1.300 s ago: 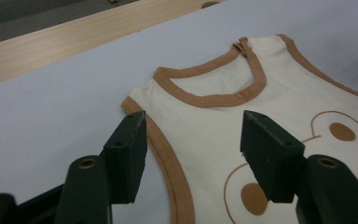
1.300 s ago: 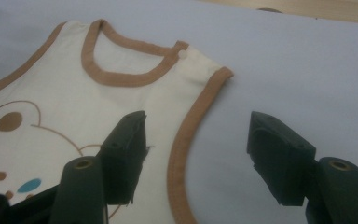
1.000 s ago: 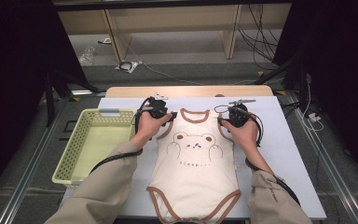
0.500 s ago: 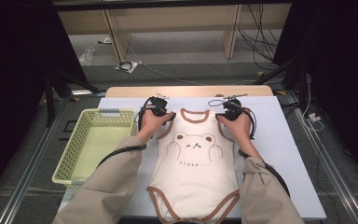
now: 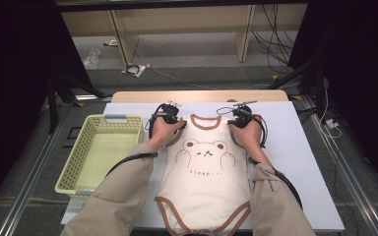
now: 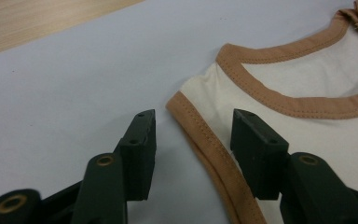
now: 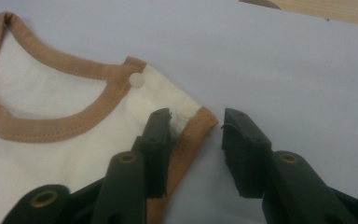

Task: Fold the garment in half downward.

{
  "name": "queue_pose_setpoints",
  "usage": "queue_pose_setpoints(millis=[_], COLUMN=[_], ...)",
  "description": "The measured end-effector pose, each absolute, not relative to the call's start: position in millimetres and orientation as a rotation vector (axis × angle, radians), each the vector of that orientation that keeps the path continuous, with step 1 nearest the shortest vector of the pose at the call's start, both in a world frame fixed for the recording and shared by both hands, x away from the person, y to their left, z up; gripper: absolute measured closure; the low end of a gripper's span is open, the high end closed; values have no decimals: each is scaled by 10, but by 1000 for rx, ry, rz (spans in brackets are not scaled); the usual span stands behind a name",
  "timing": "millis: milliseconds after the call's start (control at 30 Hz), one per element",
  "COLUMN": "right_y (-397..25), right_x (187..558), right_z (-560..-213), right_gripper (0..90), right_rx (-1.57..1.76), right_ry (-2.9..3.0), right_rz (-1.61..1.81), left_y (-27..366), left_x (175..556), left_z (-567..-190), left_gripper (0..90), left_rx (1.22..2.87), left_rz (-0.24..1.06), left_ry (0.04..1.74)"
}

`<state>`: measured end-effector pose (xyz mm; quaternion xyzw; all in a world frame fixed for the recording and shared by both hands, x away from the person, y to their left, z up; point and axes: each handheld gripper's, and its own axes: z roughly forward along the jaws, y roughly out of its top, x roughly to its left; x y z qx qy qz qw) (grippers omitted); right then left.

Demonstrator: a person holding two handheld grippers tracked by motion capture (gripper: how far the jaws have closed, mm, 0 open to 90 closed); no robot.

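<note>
A cream baby bodysuit with brown trim and a bear print lies flat on the pale blue table cover. My left gripper sits at its left shoulder. In the left gripper view that gripper is open, its jaws straddling the brown shoulder edge of the bodysuit. My right gripper sits at the right shoulder. In the right gripper view it is open too, one jaw over the shoulder strap of the bodysuit with two white snaps, the other over bare cover.
A yellow-green plastic basket stands at the table's left side. A strip of bare wooden tabletop shows beyond the cover. Cables and table legs lie on the floor behind.
Both hands have slid forward a little toward the bodysuit's shoulders. The bodysuit has not moved.
</note>
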<state>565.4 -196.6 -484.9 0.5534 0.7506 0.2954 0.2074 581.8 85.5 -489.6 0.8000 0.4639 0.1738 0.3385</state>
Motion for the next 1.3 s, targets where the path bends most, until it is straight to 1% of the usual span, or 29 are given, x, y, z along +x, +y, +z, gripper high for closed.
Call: queue_pose_setpoints(millis=[133,233,300,400,500,600,767,1100,1300], right_y=[-1946,-1925,-1921,-1924,-1926,-1916,-1932,-1953,-1953], right_x=[5628,5634,5639,5641,5635,5633,5633,5596,5565], right_z=[-4862,-4855,-4849,-4851,-4853,-4844,-4839,-4771,-4671], right_gripper=[742,792,830,854,865,871,874,874,874], right_rx=[1533,1549,1563,1579,1587,1586,1582,1551,1525], right_ry=[2087,2090,2092,2088,2079,2079,2076,2028,2001], right_rz=[845,845,848,865,874,866,884,951,980], left_y=[808,796,807,822,816,829,851,873,910], left_x=[5802,5807,5814,5811,5808,5807,5802,5769,5759], left_z=[-4882,-4876,-4880,-4890,-4886,-4884,-4854,-4726,-4618], left_gripper=[643,695,749,819,859,873,876,876,876], left_rx=[2097,2091,2077,2046,2037,2000,1963,1929,1884], left_rz=[442,434,435,418,418,391,375,386,365], left_ry=[1202,1222,1229,1250,1261,1294,1300,1272,1268])
